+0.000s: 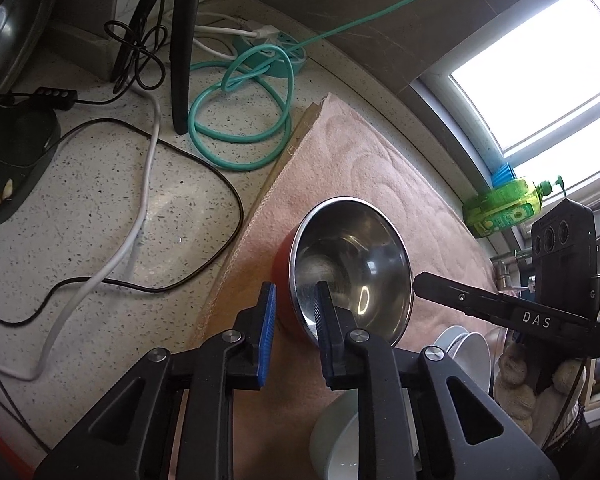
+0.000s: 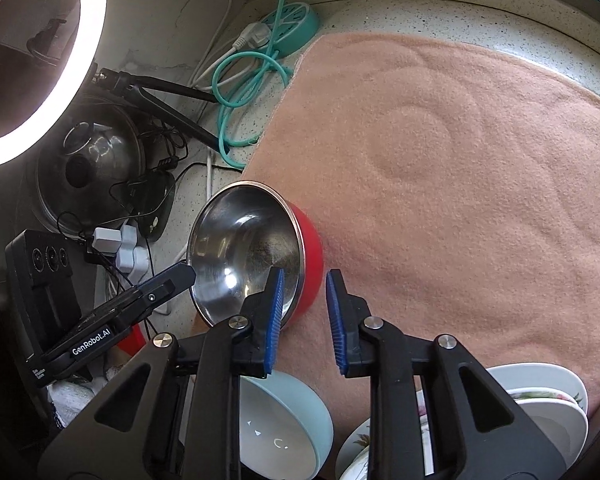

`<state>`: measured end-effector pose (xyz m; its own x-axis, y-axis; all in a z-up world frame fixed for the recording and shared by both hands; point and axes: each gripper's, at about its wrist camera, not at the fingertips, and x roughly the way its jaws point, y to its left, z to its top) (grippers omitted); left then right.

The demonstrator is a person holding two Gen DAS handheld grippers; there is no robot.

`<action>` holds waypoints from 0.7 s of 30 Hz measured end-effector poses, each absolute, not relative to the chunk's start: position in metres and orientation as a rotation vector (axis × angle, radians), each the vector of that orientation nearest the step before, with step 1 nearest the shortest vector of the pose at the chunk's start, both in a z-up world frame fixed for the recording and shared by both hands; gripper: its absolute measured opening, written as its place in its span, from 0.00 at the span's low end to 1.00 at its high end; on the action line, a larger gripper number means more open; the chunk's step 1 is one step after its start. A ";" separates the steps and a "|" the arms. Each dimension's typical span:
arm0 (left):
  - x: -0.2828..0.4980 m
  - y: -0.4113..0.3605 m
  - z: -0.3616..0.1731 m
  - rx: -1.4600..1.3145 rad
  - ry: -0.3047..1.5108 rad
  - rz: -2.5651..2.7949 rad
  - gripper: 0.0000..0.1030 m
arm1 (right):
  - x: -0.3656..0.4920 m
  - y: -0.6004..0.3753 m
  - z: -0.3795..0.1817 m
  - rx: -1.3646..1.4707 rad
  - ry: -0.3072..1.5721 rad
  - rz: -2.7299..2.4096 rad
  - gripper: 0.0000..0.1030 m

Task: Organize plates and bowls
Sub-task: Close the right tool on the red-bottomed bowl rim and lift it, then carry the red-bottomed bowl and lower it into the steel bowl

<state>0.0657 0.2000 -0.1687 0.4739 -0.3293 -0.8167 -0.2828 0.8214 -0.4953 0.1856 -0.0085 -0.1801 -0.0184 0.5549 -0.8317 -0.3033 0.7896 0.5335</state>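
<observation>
Nearest, the left gripper (image 1: 296, 312) is straddling the near rim of the red-sided, steel-lined round bowl (image 1: 352, 264), one blue-ribbed pad outside the wall and the other inside, narrowed onto the rim and gripping it. Likewise, the right gripper (image 2: 305, 312) is pinching the opposite rim of that same bowl (image 2: 246, 248), one pad within and one beside the red wall. The bowl is sitting tilted on the pink textured cloth mat (image 2: 460, 160), close to the mat's stitched left edge (image 1: 256, 216). Below the grippers, a pale blue-green ceramic bowl (image 2: 292, 428) and stacked white floral plates (image 2: 540, 396) are crowding the near edge. Farther out, the mat is lying open and bare toward the counter's back edge. Leftward, the speckled stone counter (image 1: 100, 208) is carrying looping black and white cables, a coiled teal cord (image 1: 240, 120), and beyond it a teal round power strip (image 2: 292, 28).
</observation>
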 end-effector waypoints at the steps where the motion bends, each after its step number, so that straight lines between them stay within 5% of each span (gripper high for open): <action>1: 0.066 0.201 -0.170 -0.642 1.100 -0.031 0.14 | 0.186 -0.007 -0.181 0.218 1.439 0.694 0.17; 21: 0.072 0.197 -0.160 -0.595 1.094 -0.043 0.10 | 0.185 0.002 -0.176 0.200 1.429 0.683 0.08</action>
